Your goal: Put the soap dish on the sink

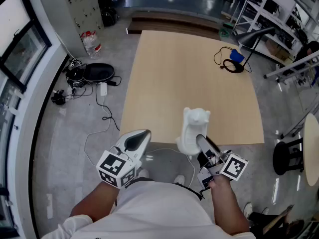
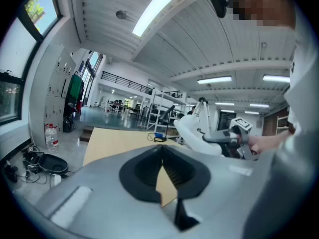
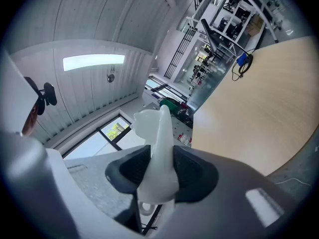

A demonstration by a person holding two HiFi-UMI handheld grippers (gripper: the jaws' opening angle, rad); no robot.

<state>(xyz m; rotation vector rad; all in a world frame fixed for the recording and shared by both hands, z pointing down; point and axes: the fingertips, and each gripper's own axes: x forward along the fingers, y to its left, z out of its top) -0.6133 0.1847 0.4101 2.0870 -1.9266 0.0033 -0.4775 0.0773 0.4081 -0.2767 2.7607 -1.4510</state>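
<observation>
The white soap dish [image 1: 192, 127], a moulded piece with an animal-like top, hangs over the near edge of the light wooden table [image 1: 189, 73]. My right gripper [image 1: 203, 142] is shut on it from below; in the right gripper view the black pads [image 3: 192, 171] press both sides of the soap dish [image 3: 158, 143]. My left gripper [image 1: 143, 135] hovers left of it, just off the table's near left corner, jaws shut with nothing between them. In the left gripper view its fingertips [image 2: 162, 151] meet, and the soap dish [image 2: 197, 131] shows to the right. No sink is in view.
A black desk lamp [image 1: 251, 41] and a blue object with a coiled cable [image 1: 234, 61] sit at the table's far right. On the floor to the left lie a black bag [image 1: 97, 72], cables and a water bottle [image 1: 91, 43]. A black stool [image 1: 286, 156] stands at right.
</observation>
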